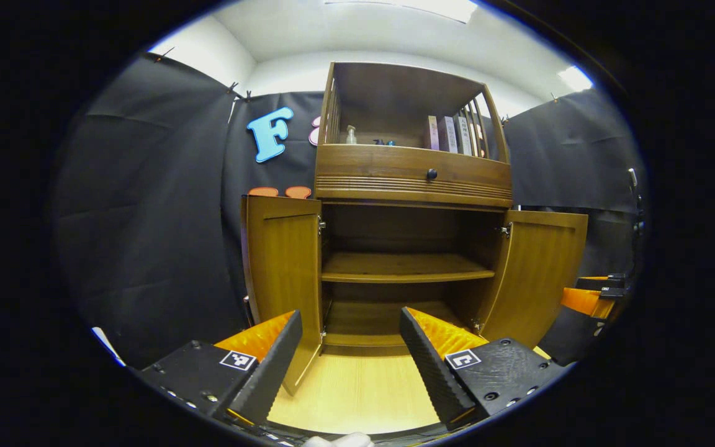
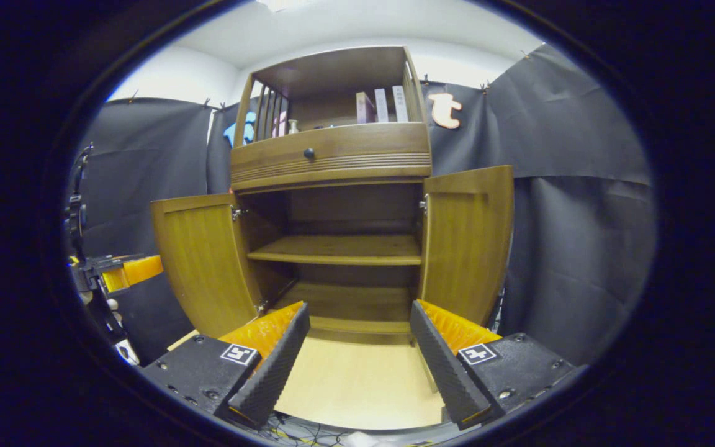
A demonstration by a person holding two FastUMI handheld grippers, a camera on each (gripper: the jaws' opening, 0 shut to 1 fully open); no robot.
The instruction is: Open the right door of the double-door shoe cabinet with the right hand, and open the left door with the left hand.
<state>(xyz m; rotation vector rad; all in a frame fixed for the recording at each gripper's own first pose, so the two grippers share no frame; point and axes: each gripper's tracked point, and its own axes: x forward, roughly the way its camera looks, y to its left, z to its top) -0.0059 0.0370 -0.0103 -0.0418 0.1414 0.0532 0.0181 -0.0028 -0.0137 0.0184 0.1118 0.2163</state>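
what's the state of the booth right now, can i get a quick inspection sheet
surface: pale wood-look floor in front of the cabinet, bare
job's things: brown wooden double-door shoe cabinet; left door and right door both swung open; inner shelf bare
clutter: small clear bottle and upright books on the open top shelf; round dark drawer knob
grippers: left tongs open, holding nothing; right tongs open, holding nothing; both back from the doors
cables: tangle of thin wires at the bottom edge of the right gripper view
surroundings: black cloth booth wall, white ceiling
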